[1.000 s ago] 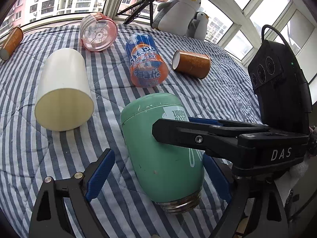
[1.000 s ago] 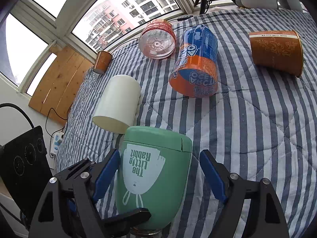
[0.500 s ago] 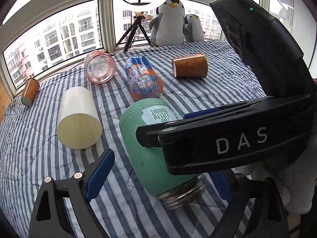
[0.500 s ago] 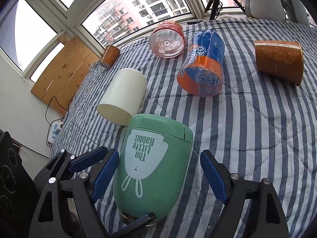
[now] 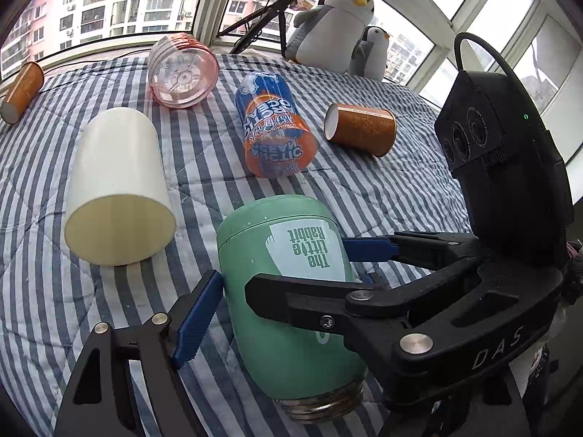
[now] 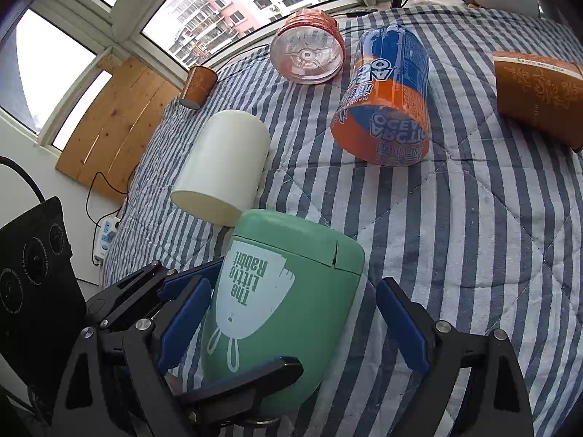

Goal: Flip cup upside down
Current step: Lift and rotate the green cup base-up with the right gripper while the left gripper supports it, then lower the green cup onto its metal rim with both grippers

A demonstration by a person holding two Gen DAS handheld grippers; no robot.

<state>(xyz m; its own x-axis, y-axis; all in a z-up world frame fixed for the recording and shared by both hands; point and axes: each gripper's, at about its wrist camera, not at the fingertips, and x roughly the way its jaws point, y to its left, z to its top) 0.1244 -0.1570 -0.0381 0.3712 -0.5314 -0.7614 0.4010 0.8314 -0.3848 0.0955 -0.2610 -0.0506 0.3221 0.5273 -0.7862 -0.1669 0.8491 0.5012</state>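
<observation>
While lying flat, green cup (image 5: 291,298) points threaded mouth toward cameras.

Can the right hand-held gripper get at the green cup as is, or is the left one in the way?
Probably yes: the right hand-held gripper is open and already straddles the green cup. The left hand-held gripper straddles it too, crosswise, but the right one's closing path looks free.

1. Bright, even daylight enters through the windows (image 5: 109,3) along the top of both frames.
2. Panes at upper right of the left view are blown out white.
3. Shadows on the striped quilt (image 6: 473,255) are soft.
4. Fisheye bending and dark vignetted corners; focus sharp throughout.
</observation>
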